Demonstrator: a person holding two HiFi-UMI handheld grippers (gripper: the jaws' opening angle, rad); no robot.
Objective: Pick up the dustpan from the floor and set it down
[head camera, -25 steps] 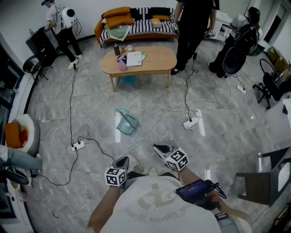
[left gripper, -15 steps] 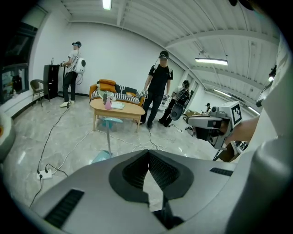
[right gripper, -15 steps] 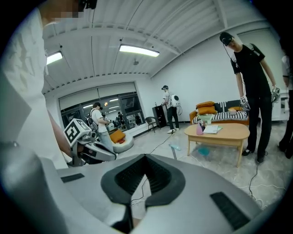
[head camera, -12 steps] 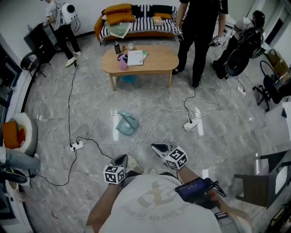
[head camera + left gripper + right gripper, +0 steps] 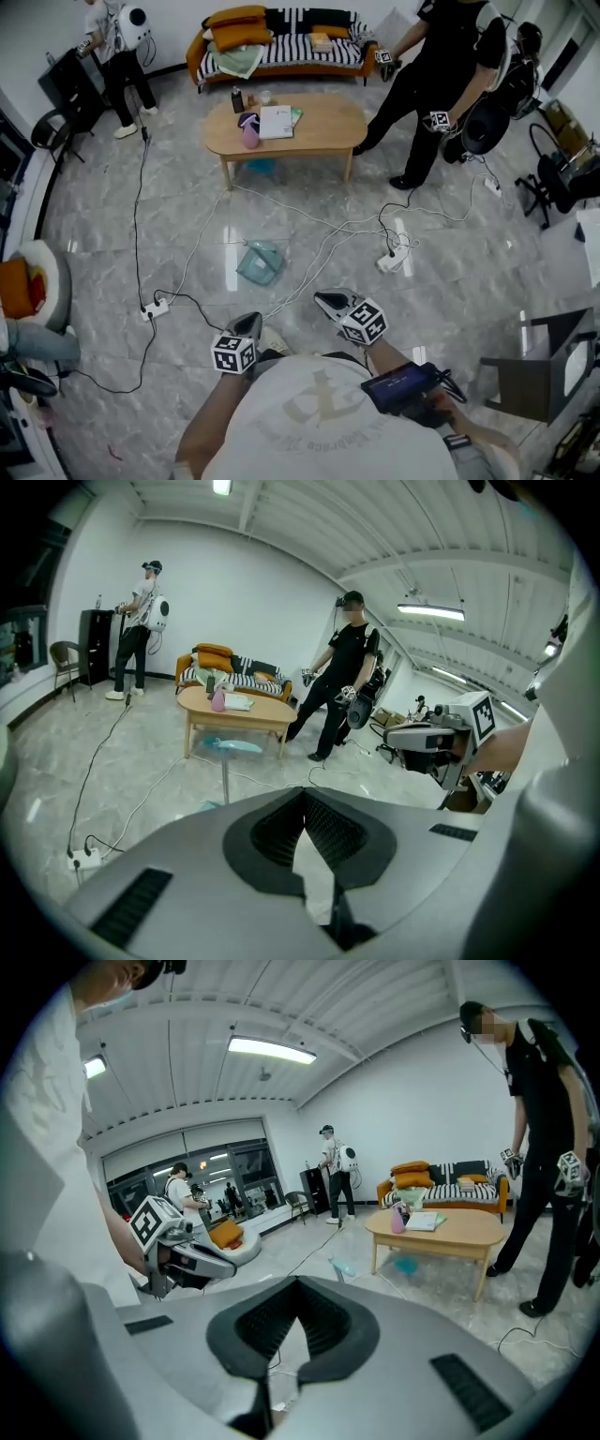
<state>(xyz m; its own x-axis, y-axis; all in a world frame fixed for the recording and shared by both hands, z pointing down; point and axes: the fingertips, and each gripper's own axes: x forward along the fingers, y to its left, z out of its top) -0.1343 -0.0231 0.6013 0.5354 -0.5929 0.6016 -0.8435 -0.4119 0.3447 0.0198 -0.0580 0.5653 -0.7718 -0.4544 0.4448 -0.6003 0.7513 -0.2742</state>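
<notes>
**Dustpan on the floor, ahead of two closed claws**

Head view: the teal dustpan [image 5: 261,262] is seen on the grey marble floor [image 5: 112,234], among white cables [image 5: 309,246], between the wooden table [image 5: 323,127] and the person. The left claw [image 5: 248,322] and the right claw [image 5: 330,302] are held low in front of the person's body. Both are pointed forward and kept well apart from the dustpan, which lies more nearly ahead of the left claw.

Left gripper view: the left claw [image 5: 305,791] is shown with its jaws brought together at the tips, and nothing is gripped. The dustpan [image 5: 230,746], its handle standing up, is seen beyond the tips and to their left, in front of the table.

Right gripper view: the right claw [image 5: 298,1279] is likewise closed tip to tip and empty. The dustpan [image 5: 343,1267] is seen past the tips, slightly to their right, on the floor.
</notes>
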